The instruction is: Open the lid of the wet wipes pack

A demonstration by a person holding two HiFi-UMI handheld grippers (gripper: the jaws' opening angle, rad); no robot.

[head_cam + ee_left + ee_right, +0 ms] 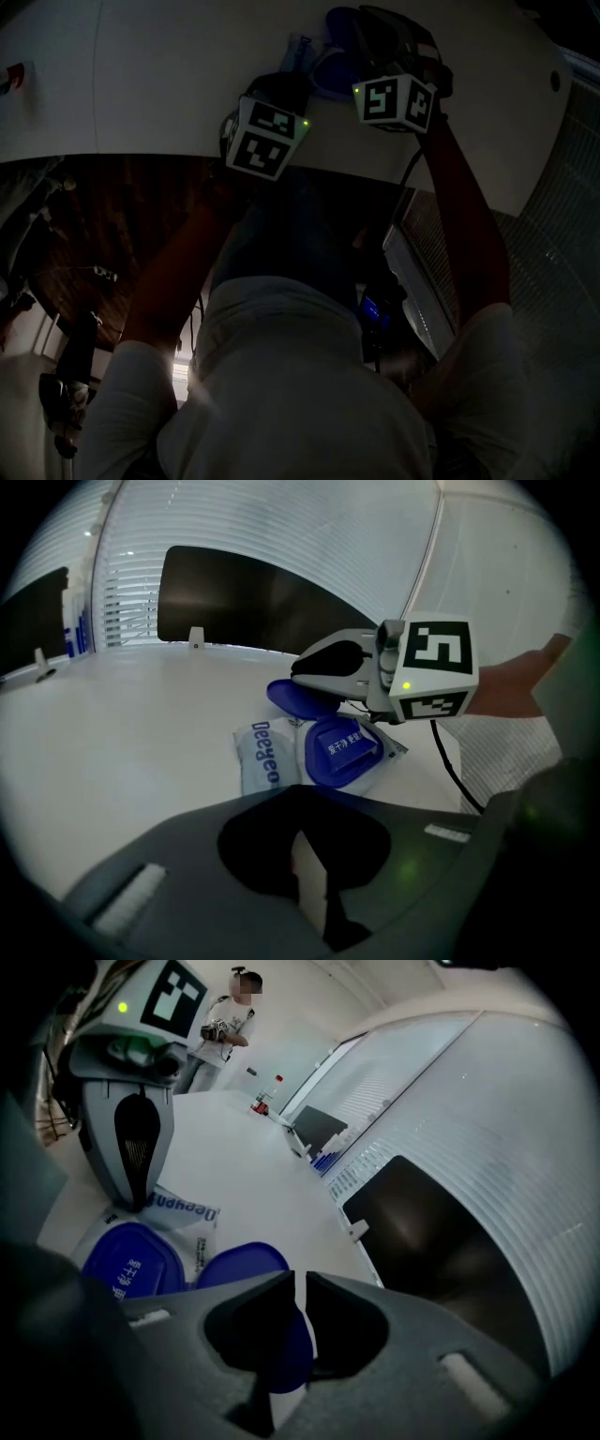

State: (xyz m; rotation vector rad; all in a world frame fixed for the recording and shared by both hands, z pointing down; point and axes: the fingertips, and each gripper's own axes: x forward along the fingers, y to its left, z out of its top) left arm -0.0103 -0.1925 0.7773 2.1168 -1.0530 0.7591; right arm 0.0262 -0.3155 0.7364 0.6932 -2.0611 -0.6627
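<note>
The white wet wipes pack lies on the white table, its blue lid frame facing up. The blue lid flap stands raised off the frame. My right gripper is shut on that flap; in the right gripper view the flap runs in between the jaws of my right gripper. My left gripper comes down on the pack's printed end, fingers together. In the left gripper view my left gripper hides the pack's near edge. The head view is dark; the pack shows beyond both marker cubes.
A dark panel stands against the ribbed white wall behind the table. Small bottles with red caps and a boxy item sit far along the table. A person stands at the far end. A cable trails from my right gripper.
</note>
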